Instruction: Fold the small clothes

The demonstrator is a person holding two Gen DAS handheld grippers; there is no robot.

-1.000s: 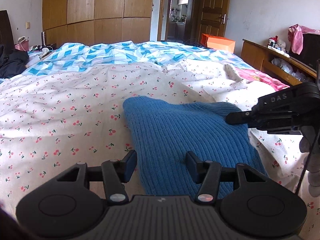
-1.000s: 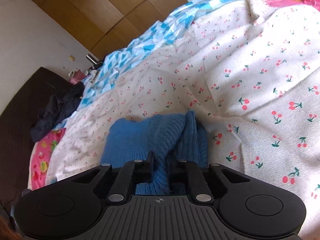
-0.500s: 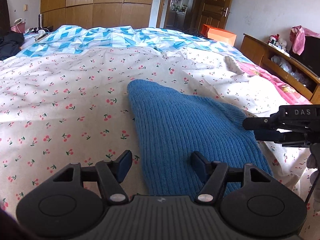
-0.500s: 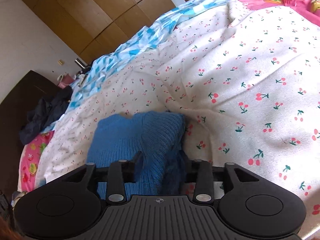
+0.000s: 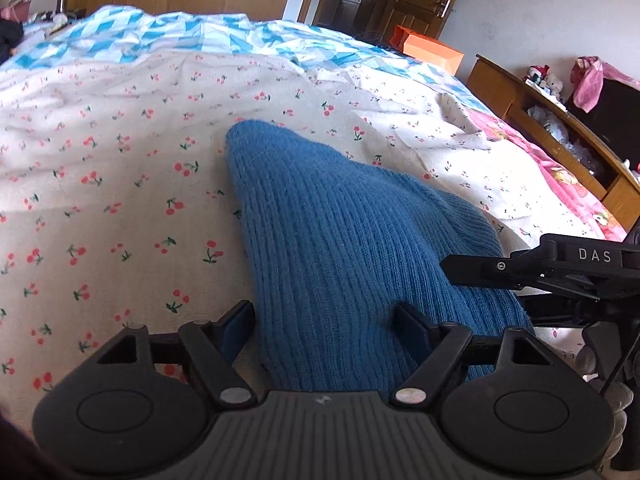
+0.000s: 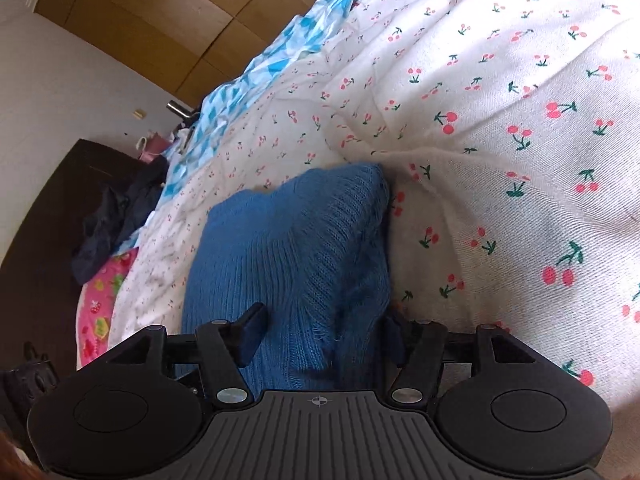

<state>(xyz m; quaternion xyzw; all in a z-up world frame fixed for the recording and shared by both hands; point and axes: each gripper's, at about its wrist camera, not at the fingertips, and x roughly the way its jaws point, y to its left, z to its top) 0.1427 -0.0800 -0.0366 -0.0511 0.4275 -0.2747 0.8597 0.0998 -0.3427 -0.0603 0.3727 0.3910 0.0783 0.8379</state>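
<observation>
A folded blue knit sweater [image 5: 340, 240] lies on the white cherry-print bedsheet [image 5: 120, 184]. My left gripper [image 5: 326, 326] is open, low over the sweater's near edge, with the knit showing between its fingers. My right gripper [image 6: 324, 334] is open, its jaws standing wide on either side of the sweater's [image 6: 296, 248] near end, gripping nothing. The right gripper's black fingers [image 5: 472, 270] also show at the right edge of the left wrist view, beside the sweater.
A blue-and-white quilt [image 5: 168, 36] covers the far side of the bed. An orange box [image 5: 432, 50] and a wooden shelf unit [image 5: 560, 140] stand at the right. Dark clothes [image 6: 116, 224] lie by the dark headboard [image 6: 48, 208].
My right gripper has opened and let go of the sweater, which now lies flat. My left gripper has moved closer and lower over the sweater.
</observation>
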